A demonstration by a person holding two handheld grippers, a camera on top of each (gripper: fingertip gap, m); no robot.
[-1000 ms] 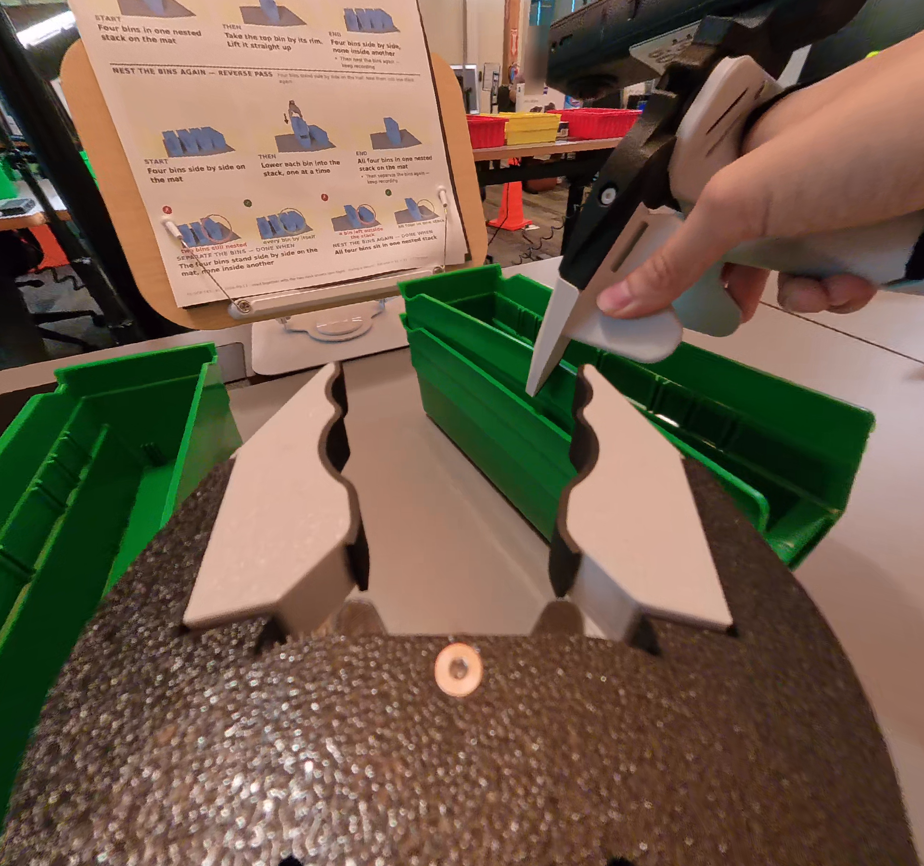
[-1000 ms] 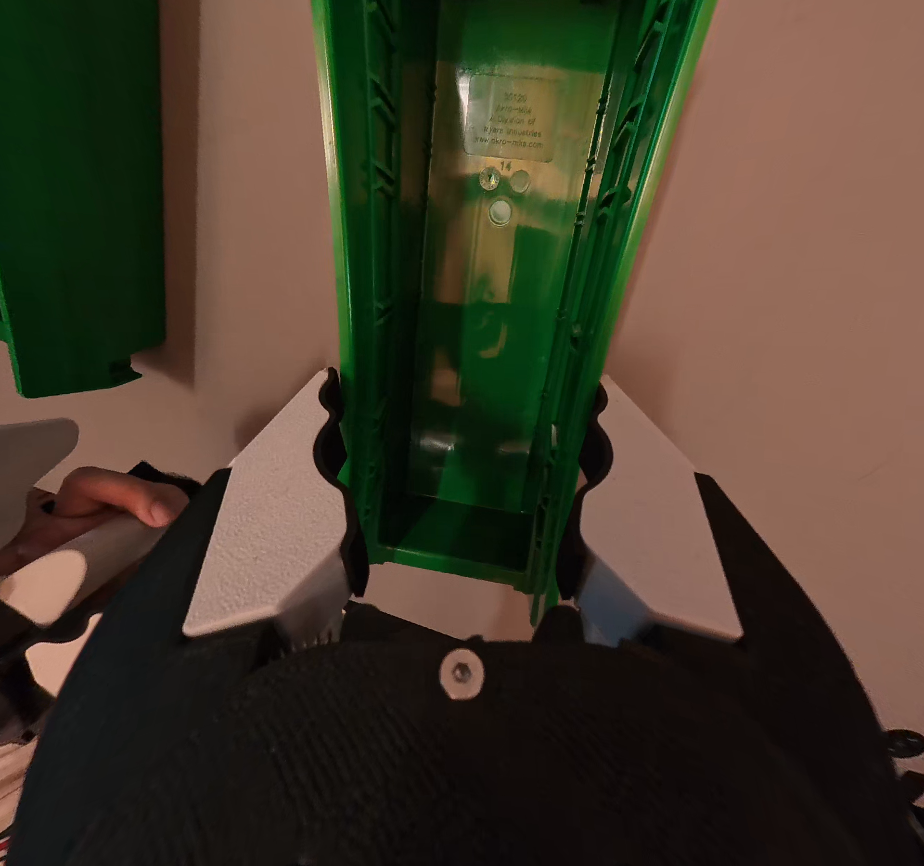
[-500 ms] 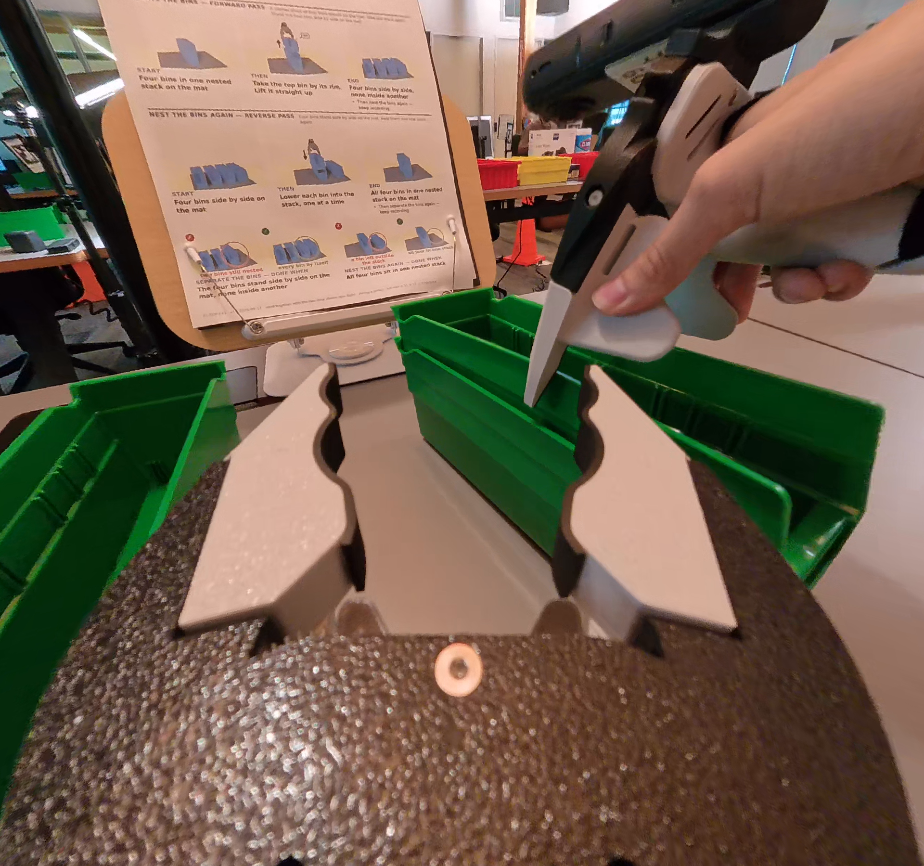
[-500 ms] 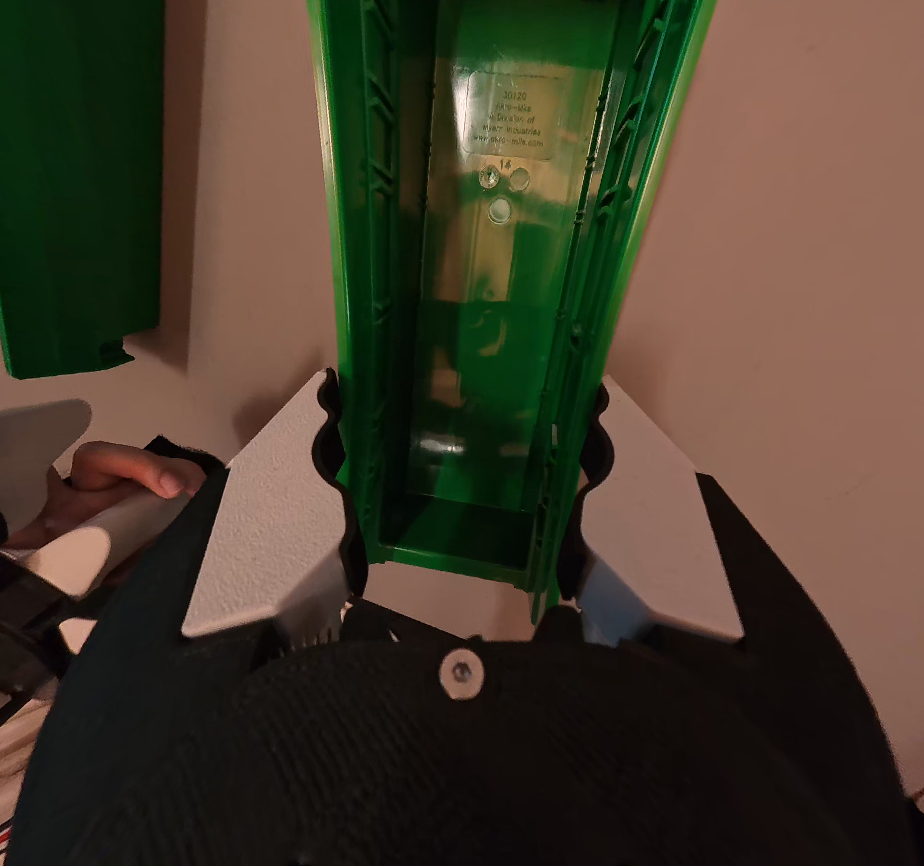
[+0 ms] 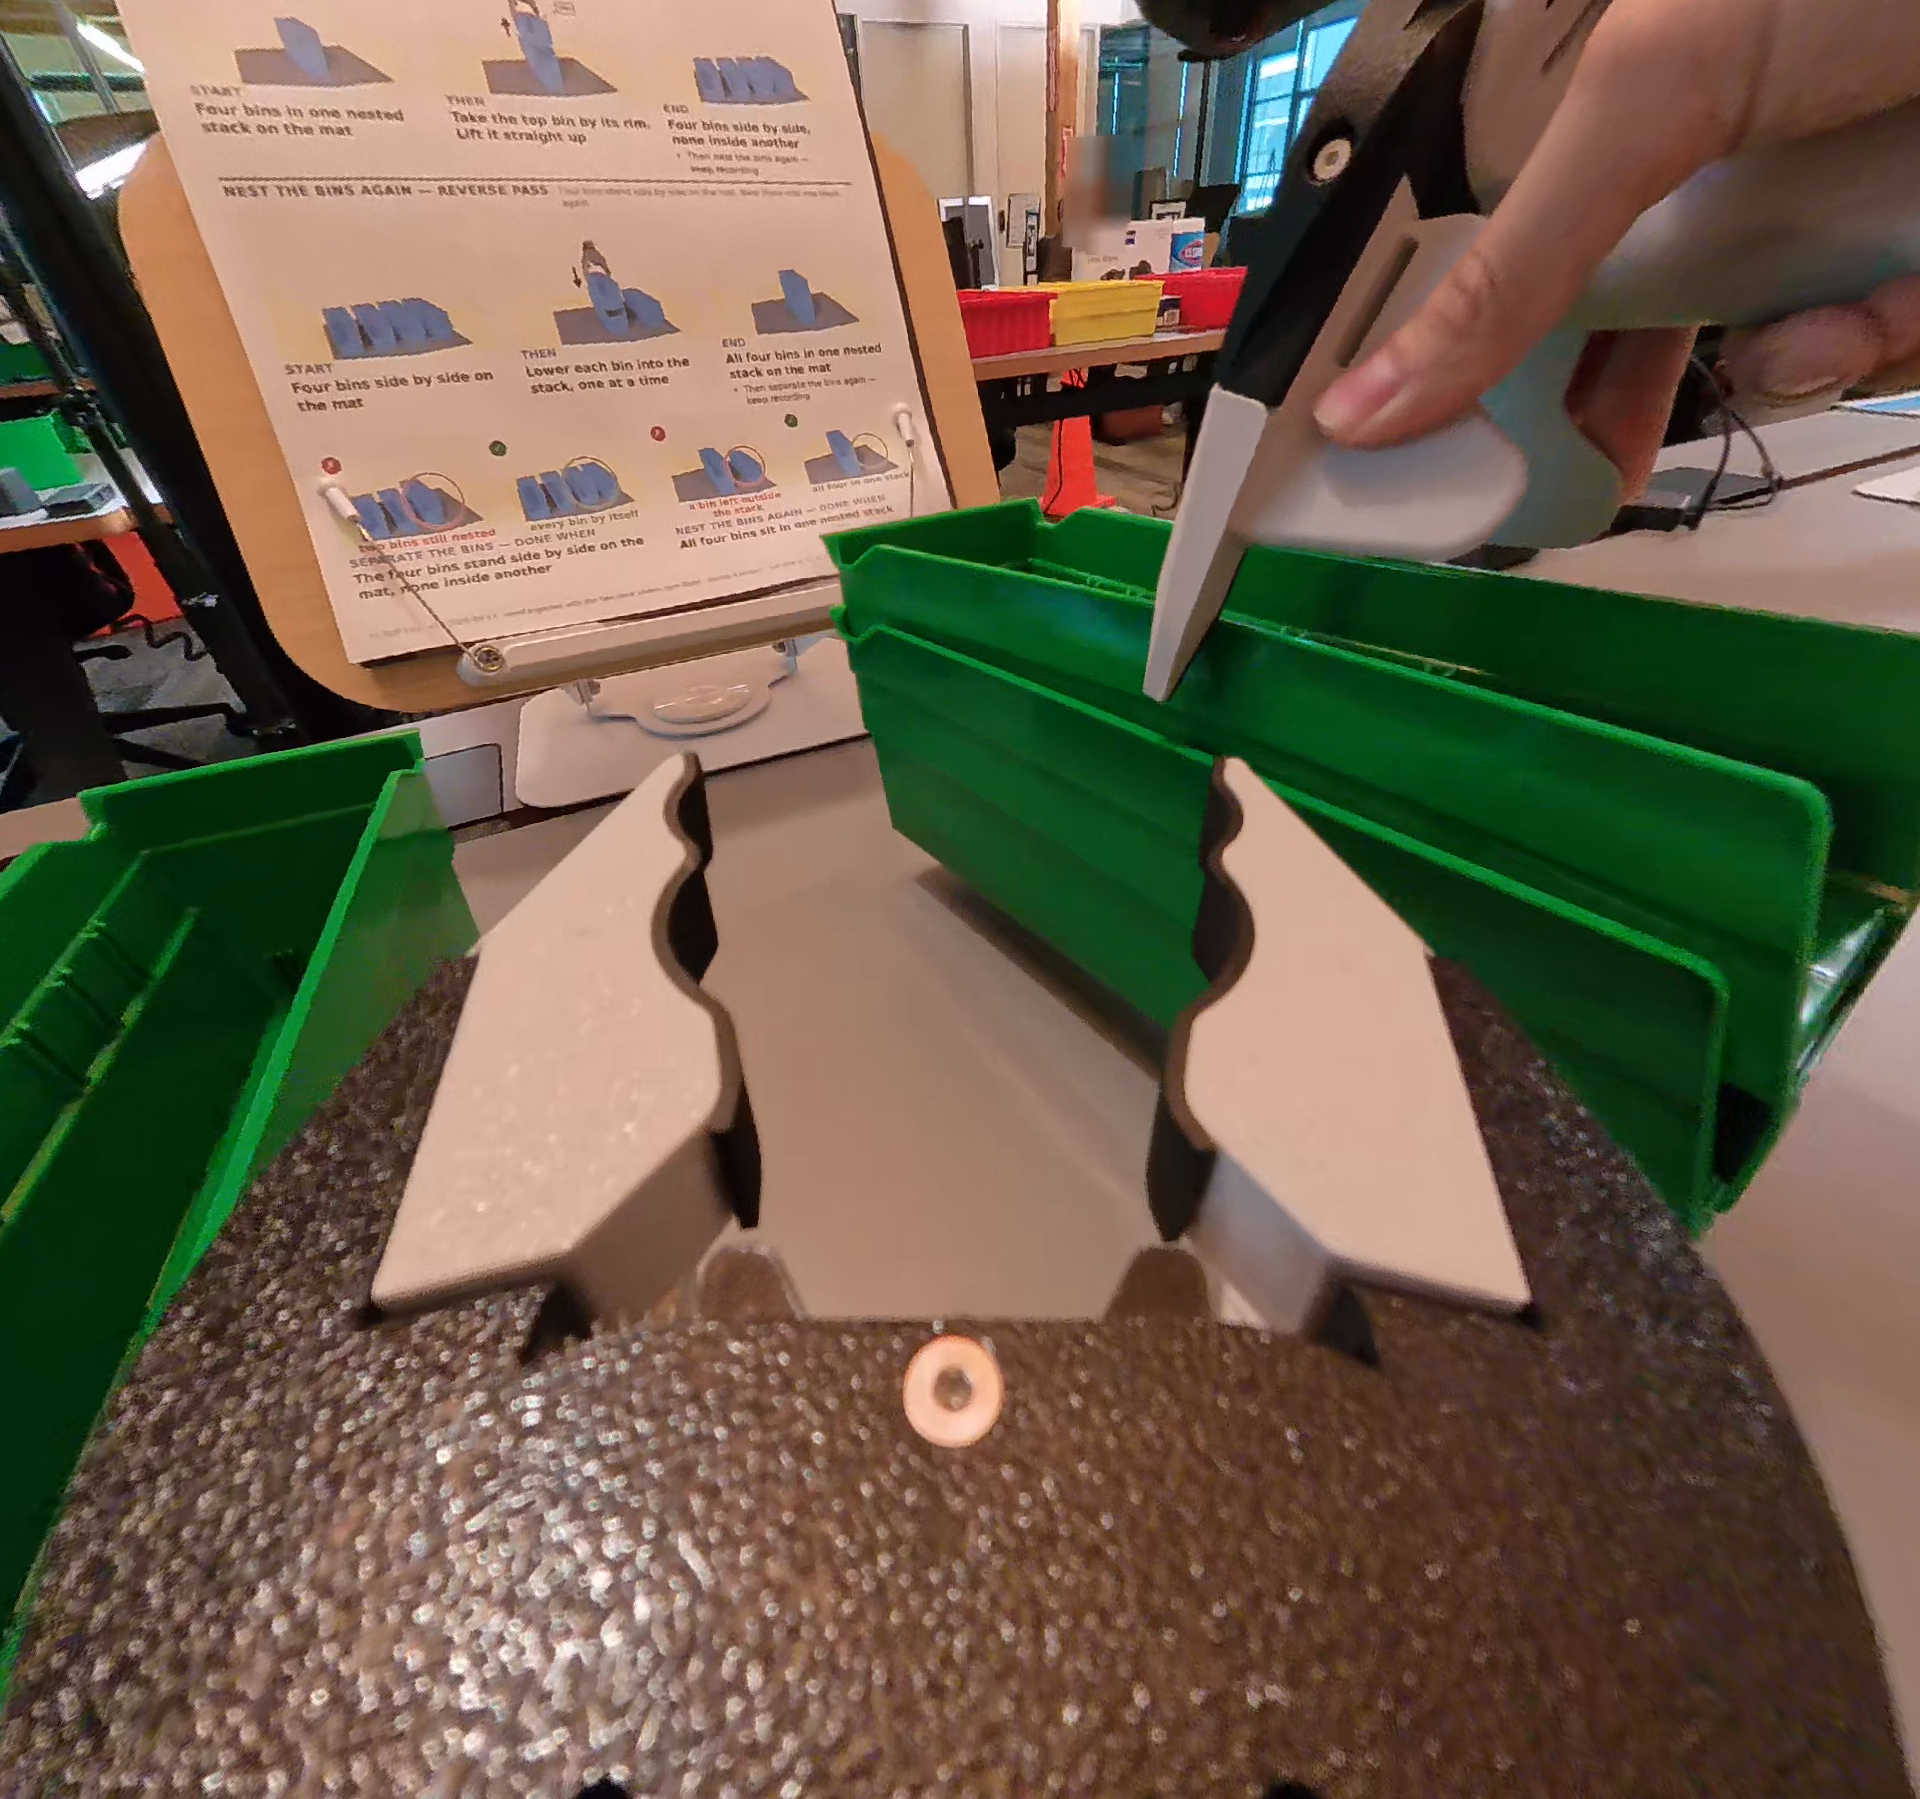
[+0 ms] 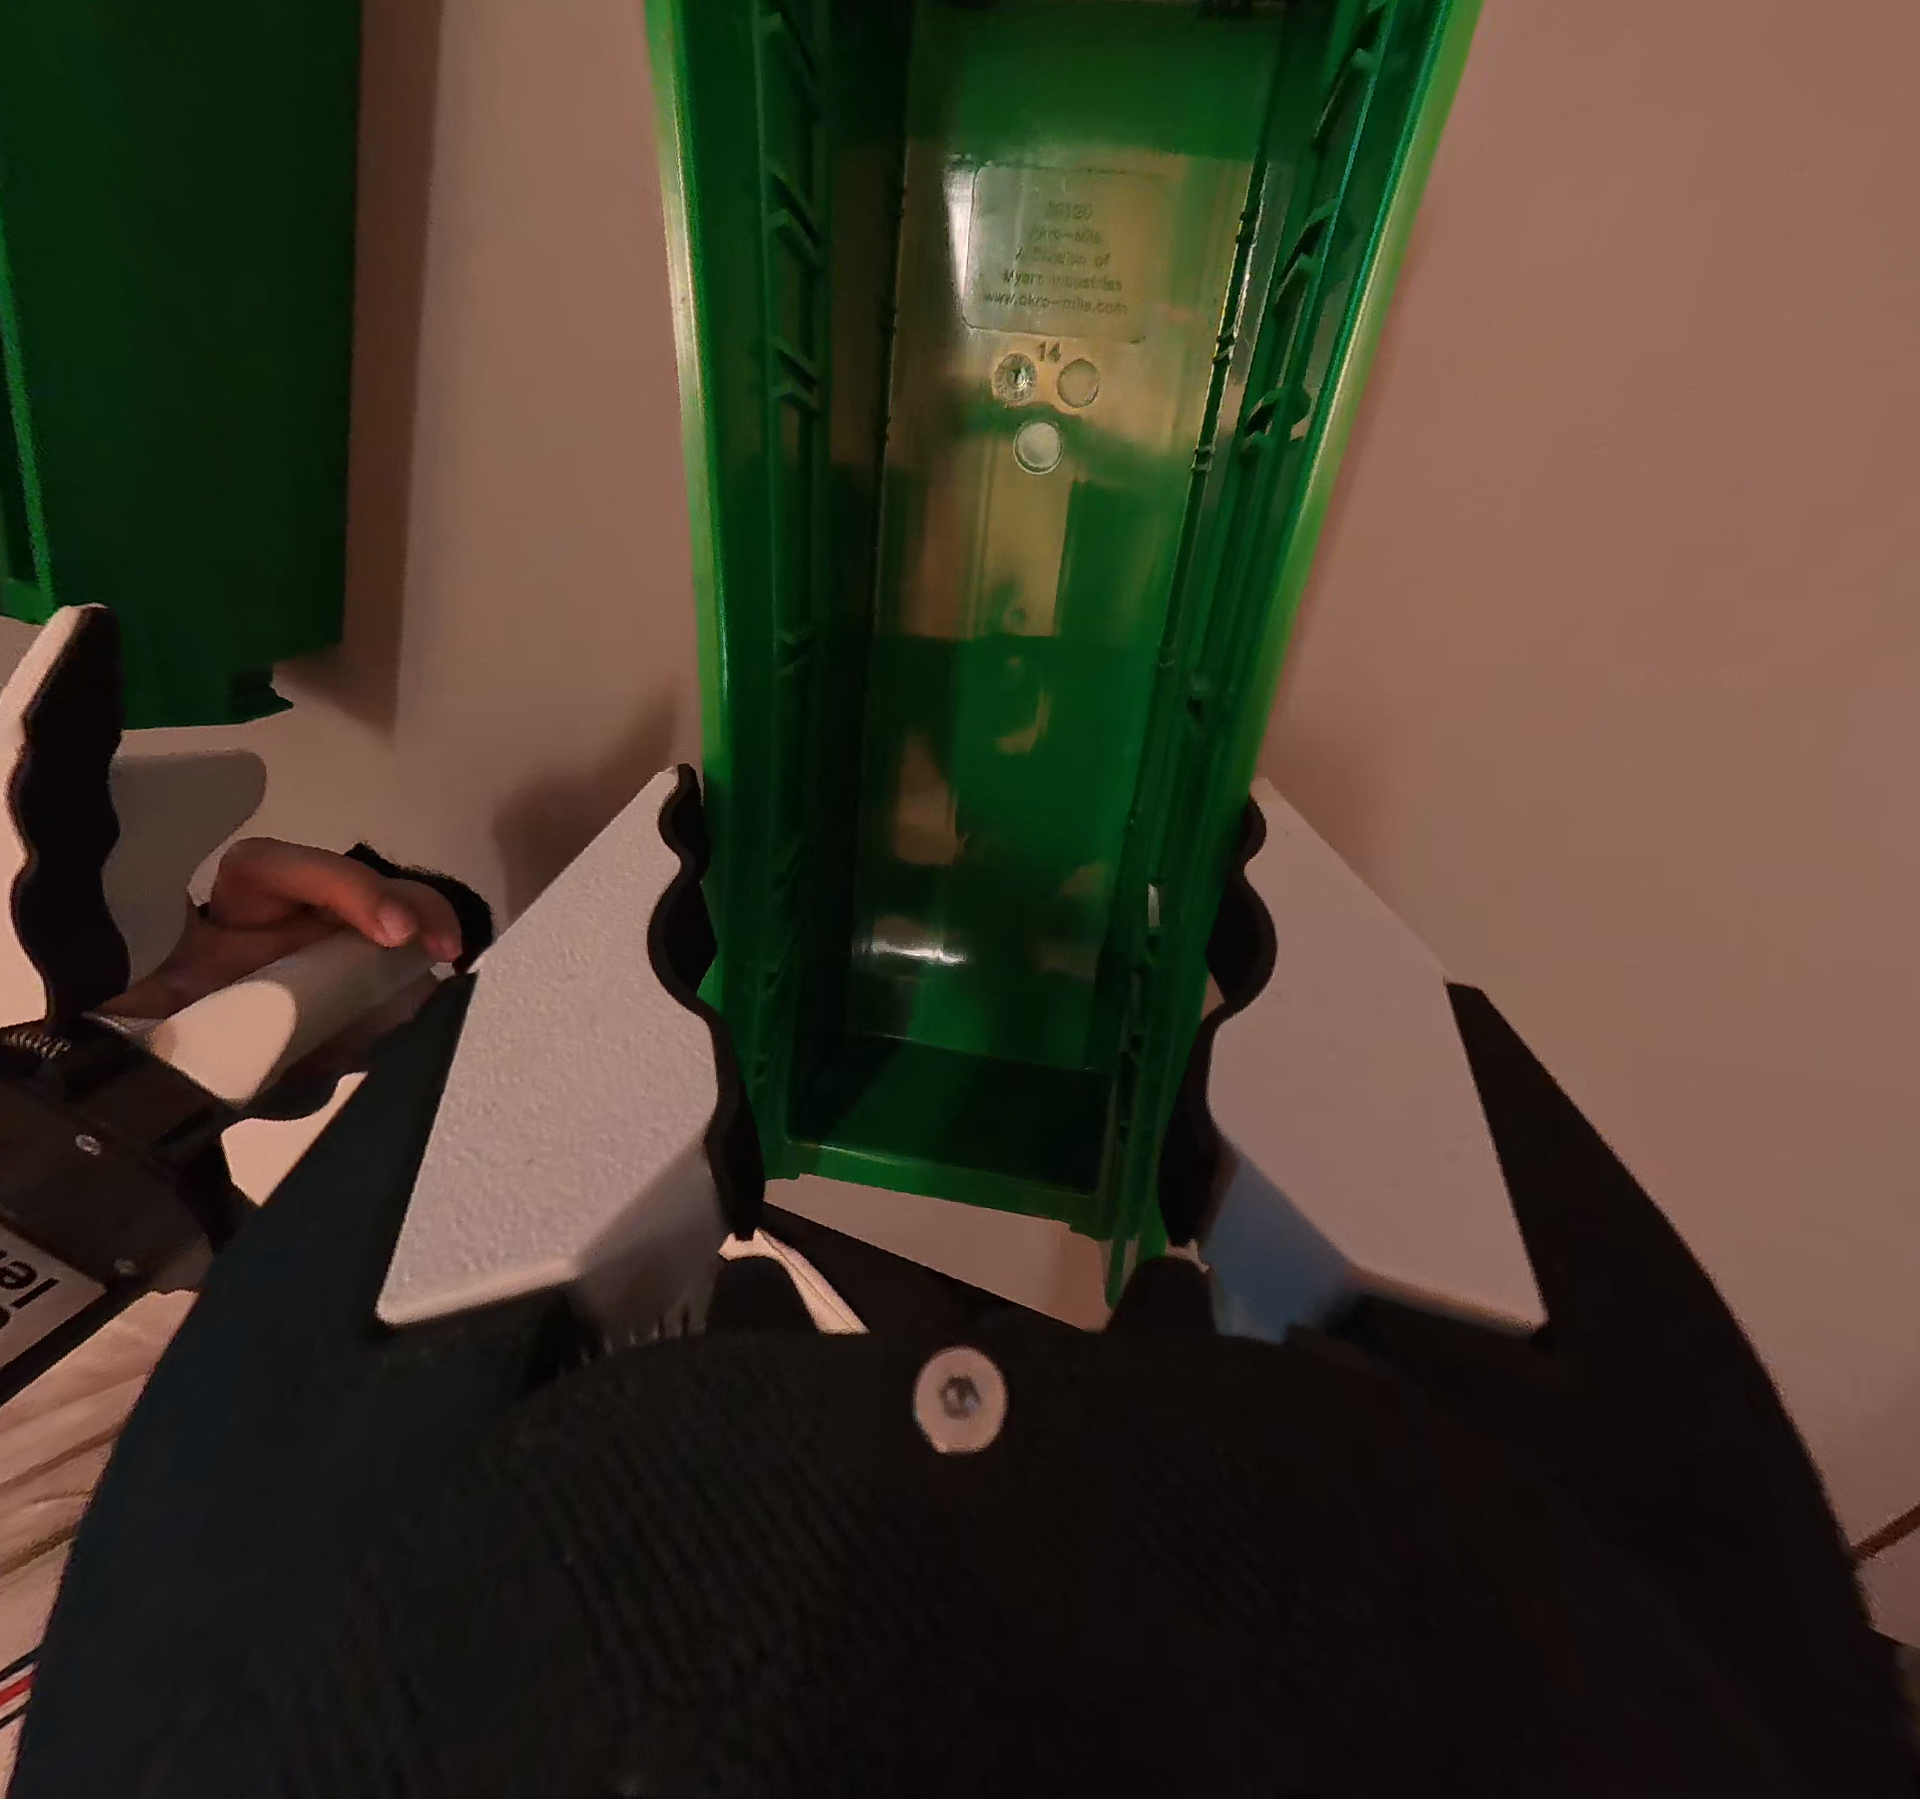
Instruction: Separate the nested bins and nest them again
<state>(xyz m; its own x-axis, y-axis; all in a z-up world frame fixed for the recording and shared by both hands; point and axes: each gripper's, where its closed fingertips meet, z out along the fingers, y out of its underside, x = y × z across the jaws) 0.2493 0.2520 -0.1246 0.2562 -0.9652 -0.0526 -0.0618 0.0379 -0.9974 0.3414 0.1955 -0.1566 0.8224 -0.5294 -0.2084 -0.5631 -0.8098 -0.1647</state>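
Observation:
A stack of nested green bins point(image 5: 1403, 866) stands on the grey table point(image 5: 935, 1074), right of my left gripper point(image 5: 951, 783), which is open and empty. A single green bin point(image 5: 208, 970) stands to its left. My right gripper comes down from above; one finger point(image 5: 1195, 554) lies against the outer wall of the top bin point(image 5: 987, 586). In the right wrist view my right gripper point(image 6: 966, 788) is shut on this bin point(image 6: 1039, 606), pads pressed to both side walls at its near end. The single bin point(image 6: 177, 295) shows at top left, the left gripper's finger point(image 6: 62, 793) at the left edge.
An instruction sheet on a wooden stand point(image 5: 520, 295) stands at the table's back edge behind the bins. Red and yellow bins point(image 5: 1101, 310) sit on a far table, with an orange cone point(image 5: 1070, 471) on the floor. A hand point(image 6: 312, 908) holds the left gripper.
The right gripper keeps its hold on the bin. In its view the single bin has slid upward and the left gripper has come further in. In the left view the stack looms closer.

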